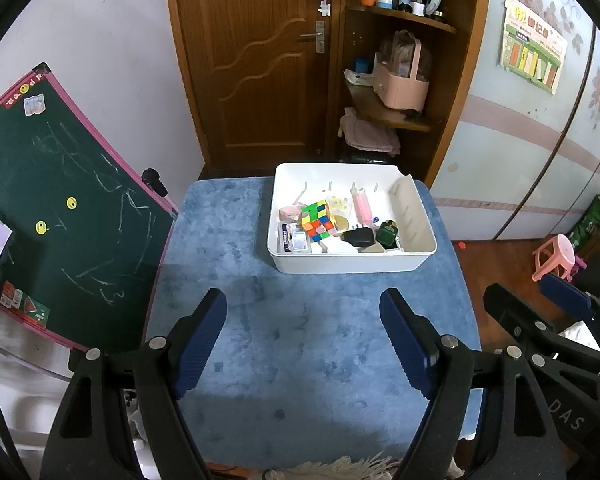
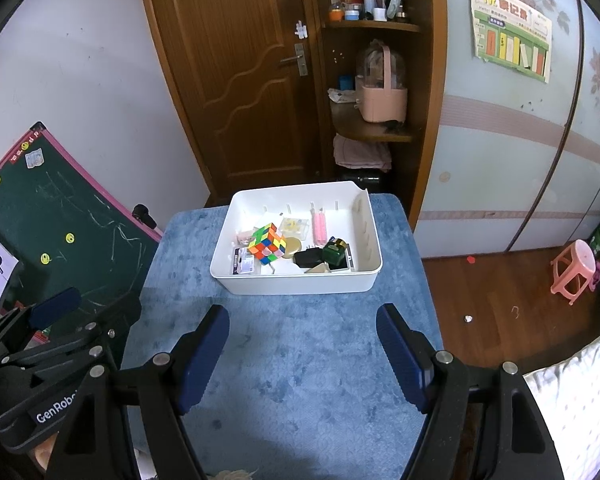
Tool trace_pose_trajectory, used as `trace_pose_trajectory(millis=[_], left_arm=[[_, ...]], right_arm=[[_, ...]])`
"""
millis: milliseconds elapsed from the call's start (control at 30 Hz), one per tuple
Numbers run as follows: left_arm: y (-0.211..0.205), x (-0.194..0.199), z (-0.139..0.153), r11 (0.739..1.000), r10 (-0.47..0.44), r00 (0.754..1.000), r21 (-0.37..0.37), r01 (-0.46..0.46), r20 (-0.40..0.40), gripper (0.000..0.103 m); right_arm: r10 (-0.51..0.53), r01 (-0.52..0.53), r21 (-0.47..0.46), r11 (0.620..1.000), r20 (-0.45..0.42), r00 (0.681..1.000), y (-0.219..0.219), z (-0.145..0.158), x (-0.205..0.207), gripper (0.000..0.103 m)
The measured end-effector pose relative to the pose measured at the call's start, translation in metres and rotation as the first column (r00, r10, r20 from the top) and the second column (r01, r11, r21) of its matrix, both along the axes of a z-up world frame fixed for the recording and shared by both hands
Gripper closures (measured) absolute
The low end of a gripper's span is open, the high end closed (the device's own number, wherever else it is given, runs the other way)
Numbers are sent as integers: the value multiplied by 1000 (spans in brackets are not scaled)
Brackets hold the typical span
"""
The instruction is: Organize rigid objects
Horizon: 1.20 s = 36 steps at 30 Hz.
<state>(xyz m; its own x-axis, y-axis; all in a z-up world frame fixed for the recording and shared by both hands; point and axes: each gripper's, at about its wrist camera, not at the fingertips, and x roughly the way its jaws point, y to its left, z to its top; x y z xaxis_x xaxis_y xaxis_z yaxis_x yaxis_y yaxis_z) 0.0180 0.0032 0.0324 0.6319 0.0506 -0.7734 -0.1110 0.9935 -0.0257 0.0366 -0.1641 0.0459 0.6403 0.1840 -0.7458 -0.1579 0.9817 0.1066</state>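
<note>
My left gripper [image 1: 303,332] and right gripper [image 2: 302,344] hang spread and empty over the blue worktop [image 1: 284,320]. The bin [image 1: 352,262] sits at the far edge, holding a cube [image 1: 317,220] among small items. Nothing lies between. A chalkboard [image 1: 60,216] leans left.

Our two grippers, side by side

We hold the left gripper [image 1: 303,340] and right gripper [image 2: 303,344] wide apart-jawed, tilted down, short of the white bin [image 2: 296,284].
</note>
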Motion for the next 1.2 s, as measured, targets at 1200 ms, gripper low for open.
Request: trace_pose_trajectory(millis=[1200], left_arm=[[6, -2, -3, 1000, 0, 1000, 1, 0, -9, 21]], right_arm=[[2, -2, 13, 1000, -18, 1000, 4, -7, -4, 26]])
